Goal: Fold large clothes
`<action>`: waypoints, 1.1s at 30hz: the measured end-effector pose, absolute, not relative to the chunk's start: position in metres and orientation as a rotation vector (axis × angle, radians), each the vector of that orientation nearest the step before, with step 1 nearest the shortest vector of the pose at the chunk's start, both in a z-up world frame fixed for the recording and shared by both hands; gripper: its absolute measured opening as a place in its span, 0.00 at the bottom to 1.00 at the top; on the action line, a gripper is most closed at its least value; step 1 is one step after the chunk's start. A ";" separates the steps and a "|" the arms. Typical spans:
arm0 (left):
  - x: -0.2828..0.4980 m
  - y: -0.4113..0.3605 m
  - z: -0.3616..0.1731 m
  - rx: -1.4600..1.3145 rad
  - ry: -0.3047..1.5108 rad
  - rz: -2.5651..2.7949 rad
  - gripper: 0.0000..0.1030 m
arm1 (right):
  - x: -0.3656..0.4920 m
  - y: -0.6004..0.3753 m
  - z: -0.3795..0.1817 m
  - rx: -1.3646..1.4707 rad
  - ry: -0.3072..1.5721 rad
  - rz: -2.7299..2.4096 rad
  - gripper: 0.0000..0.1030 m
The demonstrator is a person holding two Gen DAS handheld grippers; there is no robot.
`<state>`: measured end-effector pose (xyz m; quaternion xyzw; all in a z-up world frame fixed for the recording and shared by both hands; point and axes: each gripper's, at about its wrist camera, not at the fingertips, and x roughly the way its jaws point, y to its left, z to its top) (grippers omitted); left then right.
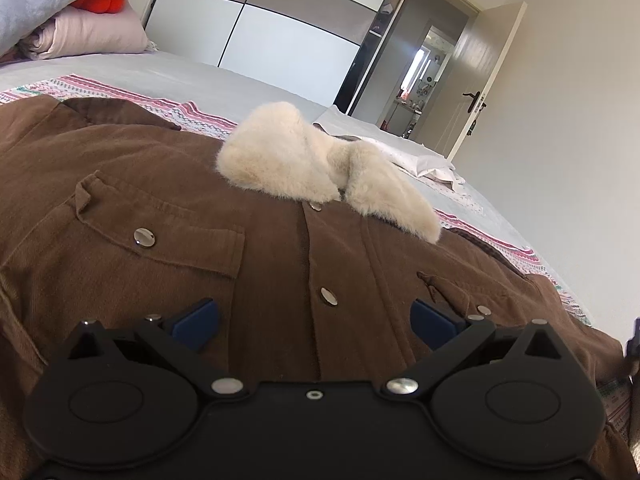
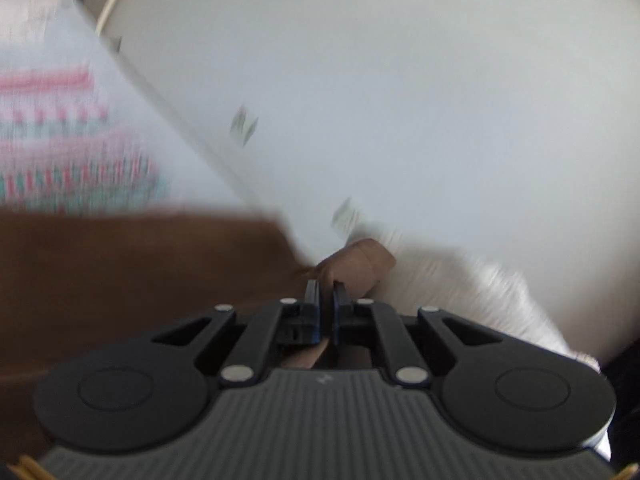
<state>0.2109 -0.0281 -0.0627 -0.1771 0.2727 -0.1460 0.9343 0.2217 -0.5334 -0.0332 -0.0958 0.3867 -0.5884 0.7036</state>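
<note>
1. Brown jacket is lying front-up across the bed, filling most of the near part of the left wrist view, its snaps done up down the middle placket. It is spreading flat like this, I judge, so that a fold can start from a tidy shape.

2. The bed is stretching away toward the far wardrobe, with a striped blanket showing beyond the jacket's far edge and a heap of bedding sitting at the far left, well apart from the work.

3. The cream fleece collar is resting at the far end of the placket, its two lapels lying open to either side.

4. The left gripper is hovering low over the jacket's chest, its blue pads standing wide apart on either side of the placket, grasping nothing. It looks to be waiting in place while the other hand secures its hold.

5. The right gripper is clamping its jaws nearly together on a fold of the brown cloth at the jacket's right edge, next to pale fleece; the view is blurred, so exactly which part it is pinching I cannot tell. A grip at the edge probably serves to lift that side over.

6. The chest pocket snap is sitting on the left, shut.
</note>
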 end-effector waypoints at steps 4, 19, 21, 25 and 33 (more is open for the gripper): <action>0.212 -0.028 -0.063 -0.359 0.559 -0.298 1.00 | 0.233 -0.526 -0.040 -0.292 0.929 -1.355 0.80; 0.212 -0.026 -0.055 -0.341 0.583 -0.291 1.00 | 0.234 -0.384 0.074 0.010 0.602 -0.757 0.95; 0.210 -0.022 -0.043 -0.310 0.598 -0.270 1.00 | 0.240 -0.360 0.072 0.039 0.623 -0.628 0.95; 0.216 -0.012 -0.005 -0.207 0.593 -0.253 1.00 | 0.249 -0.294 0.066 -0.031 0.655 -0.410 0.95; 0.336 0.004 0.033 -0.138 0.580 -0.221 1.00 | 0.304 -0.202 0.082 -0.139 0.588 -0.014 0.95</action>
